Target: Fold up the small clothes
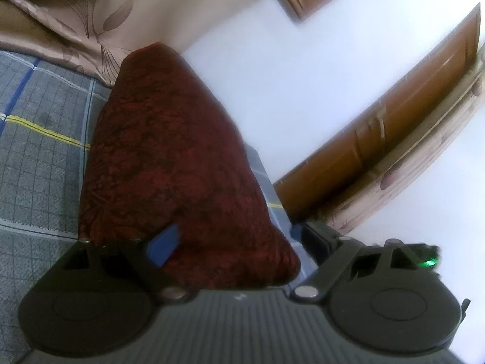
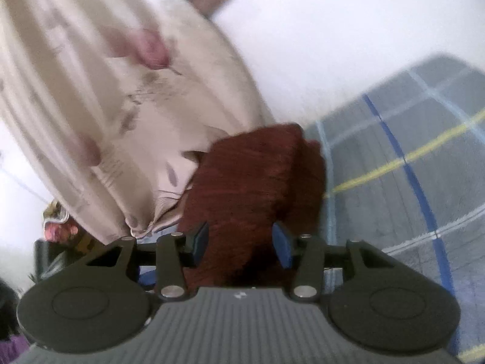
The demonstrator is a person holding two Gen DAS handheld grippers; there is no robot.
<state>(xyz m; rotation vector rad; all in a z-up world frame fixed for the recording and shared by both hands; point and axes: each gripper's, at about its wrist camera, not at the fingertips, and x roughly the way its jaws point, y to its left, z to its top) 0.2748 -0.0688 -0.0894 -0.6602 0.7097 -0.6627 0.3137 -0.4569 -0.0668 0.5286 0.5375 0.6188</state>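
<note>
The dark red cloth (image 1: pixel 169 157) lies on the bed (image 1: pixel 39 139), on the grey checked sheet beside the beige curtain (image 1: pixel 75 15), its long axis running straight away from both cameras. The left hand-held gripper (image 1: pixel 230 239) has its jaws wide apart, the cloth's near end between them with no pad pressing. The right hand-held gripper (image 2: pixel 241 242) stands half apart, straddling the near edge of the cloth (image 2: pixel 251 188) without clamping it. The right looks the nearer and better centred, so the next grasp likely means closing on that near edge.
</note>
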